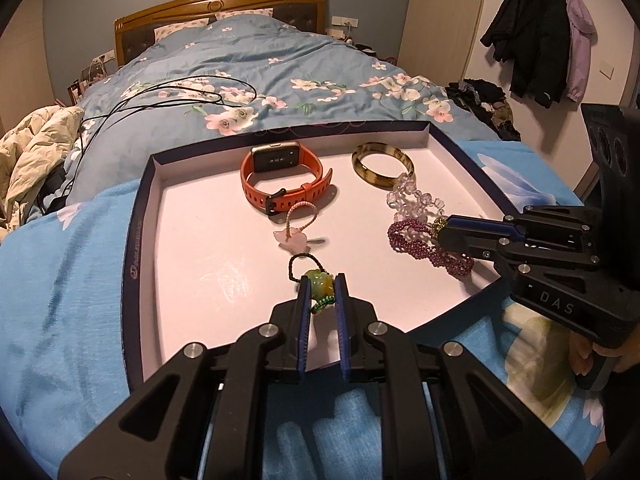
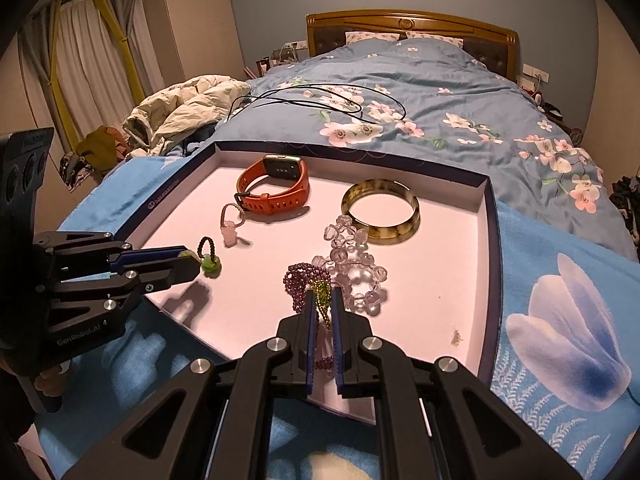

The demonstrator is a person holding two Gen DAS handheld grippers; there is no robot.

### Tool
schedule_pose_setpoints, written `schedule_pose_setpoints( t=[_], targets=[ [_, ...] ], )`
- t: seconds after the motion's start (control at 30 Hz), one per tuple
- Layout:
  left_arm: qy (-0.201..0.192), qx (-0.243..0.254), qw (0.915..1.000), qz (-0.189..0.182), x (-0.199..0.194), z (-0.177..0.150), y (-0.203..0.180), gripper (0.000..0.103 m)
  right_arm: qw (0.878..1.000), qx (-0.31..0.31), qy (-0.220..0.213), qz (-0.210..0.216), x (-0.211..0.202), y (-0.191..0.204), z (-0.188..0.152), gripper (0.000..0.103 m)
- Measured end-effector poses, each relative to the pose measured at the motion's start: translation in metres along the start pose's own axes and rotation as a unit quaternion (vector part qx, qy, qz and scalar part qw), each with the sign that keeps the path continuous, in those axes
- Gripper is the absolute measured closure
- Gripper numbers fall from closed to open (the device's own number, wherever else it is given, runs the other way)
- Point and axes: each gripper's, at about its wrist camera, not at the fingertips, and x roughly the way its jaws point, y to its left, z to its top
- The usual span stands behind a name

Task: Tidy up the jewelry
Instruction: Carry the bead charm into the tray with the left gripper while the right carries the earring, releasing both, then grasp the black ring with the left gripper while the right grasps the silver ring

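Note:
A shallow tray (image 1: 136, 240) with a white floor and dark blue rim lies on a light blue blanket. My left gripper (image 1: 323, 282) is shut on a green jade pendant (image 1: 319, 287) whose black cord loop (image 1: 301, 265) trails forward over the front middle of the tray. In the right wrist view the left gripper (image 2: 196, 261) holds this pendant (image 2: 211, 267) low over the tray's left side. My right gripper (image 2: 323, 295) is shut on the yellow-green beaded end (image 2: 322, 294) of a purple bead bracelet (image 2: 302, 276). In the left wrist view the right gripper (image 1: 438, 232) reaches in from the right beside that bracelet (image 1: 404, 236).
Also in the tray: an orange-strapped watch (image 2: 276, 190), an amber bangle (image 2: 380, 210), a clear crystal bead bracelet (image 2: 354, 264) touching the purple one, and a pink pendant on a pink cord (image 2: 231, 236). Behind the tray is a bed with a floral duvet and a black cable (image 2: 320, 100).

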Motion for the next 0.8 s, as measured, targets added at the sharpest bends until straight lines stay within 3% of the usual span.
schedule_pose_setpoints(
  t=[0.13,0.5,0.67,0.8],
  targets=[
    [0.002,-0.004,1.0,-0.001,0.003,0.0,0.001,0.091,1.0,0.004,0.002,-0.001,0.002,-0.002,0.0,0.095],
    [-0.037,0.007,0.9993,-0.003,-0.029,-0.004,-0.005,0.07,0.999,0.021,-0.024,0.009,-0.022,-0.004,-0.002,0.088],
    [-0.071,0.046,0.9961,-0.025,-0.064,-0.019,-0.019,0.066,0.999,0.011,-0.044,0.028,-0.05,0.005,-0.012,0.079],
    [-0.068,0.081,0.9927,-0.058,-0.08,-0.041,-0.034,0.065,0.998,-0.003,-0.045,0.042,-0.066,0.016,-0.026,0.076]
  ],
)
